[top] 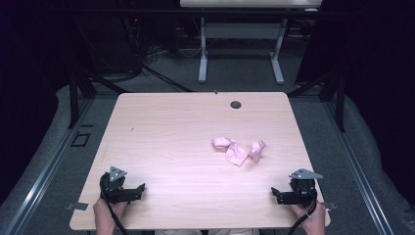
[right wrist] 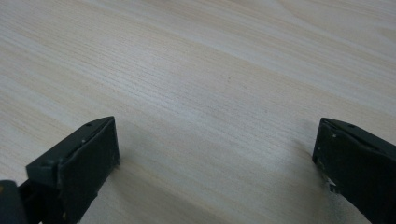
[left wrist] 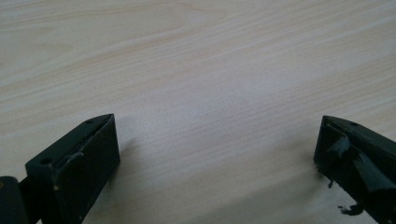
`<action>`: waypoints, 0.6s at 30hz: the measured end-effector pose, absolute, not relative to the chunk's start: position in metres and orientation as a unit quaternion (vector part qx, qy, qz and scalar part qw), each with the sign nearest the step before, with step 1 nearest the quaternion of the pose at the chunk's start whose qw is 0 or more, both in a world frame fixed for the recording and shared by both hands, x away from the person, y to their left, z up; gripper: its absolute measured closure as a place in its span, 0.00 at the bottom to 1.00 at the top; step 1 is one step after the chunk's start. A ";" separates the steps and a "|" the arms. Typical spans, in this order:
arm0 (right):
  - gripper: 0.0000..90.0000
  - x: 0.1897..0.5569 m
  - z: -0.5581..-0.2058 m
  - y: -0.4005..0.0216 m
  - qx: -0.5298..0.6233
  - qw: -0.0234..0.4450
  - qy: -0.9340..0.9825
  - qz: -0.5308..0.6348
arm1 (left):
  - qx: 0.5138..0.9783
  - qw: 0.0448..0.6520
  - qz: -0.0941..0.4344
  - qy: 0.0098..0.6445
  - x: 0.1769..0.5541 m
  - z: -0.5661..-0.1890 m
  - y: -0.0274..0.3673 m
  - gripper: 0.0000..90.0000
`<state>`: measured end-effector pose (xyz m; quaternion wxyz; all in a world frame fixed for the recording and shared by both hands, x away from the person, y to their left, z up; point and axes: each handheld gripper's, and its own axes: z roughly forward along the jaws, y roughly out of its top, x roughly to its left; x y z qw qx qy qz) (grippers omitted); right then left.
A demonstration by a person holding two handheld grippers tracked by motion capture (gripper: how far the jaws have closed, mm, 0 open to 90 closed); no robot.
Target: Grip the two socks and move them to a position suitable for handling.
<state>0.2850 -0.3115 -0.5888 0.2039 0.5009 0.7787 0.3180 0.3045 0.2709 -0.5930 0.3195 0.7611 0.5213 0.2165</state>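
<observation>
I rest my left hand-held gripper (top: pixel 139 188) and my right hand-held gripper (top: pixel 275 193) at the near corners of the pale wooden counter (top: pixel 166 142), both with jaws spread and empty. The crumpled pink cloth (top: pixel 238 150) lies untouched right of centre, so I judge nothing is begun

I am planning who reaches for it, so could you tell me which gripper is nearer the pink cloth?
The right gripper: the crumpled pink cloth lies right of the table's middle, farther from the left gripper.
</observation>
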 end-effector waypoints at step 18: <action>0.00 0.291 -0.586 -0.310 0.510 0.196 0.780 0.304 | 0.755 0.316 0.223 0.530 0.310 -0.593 0.271 0.01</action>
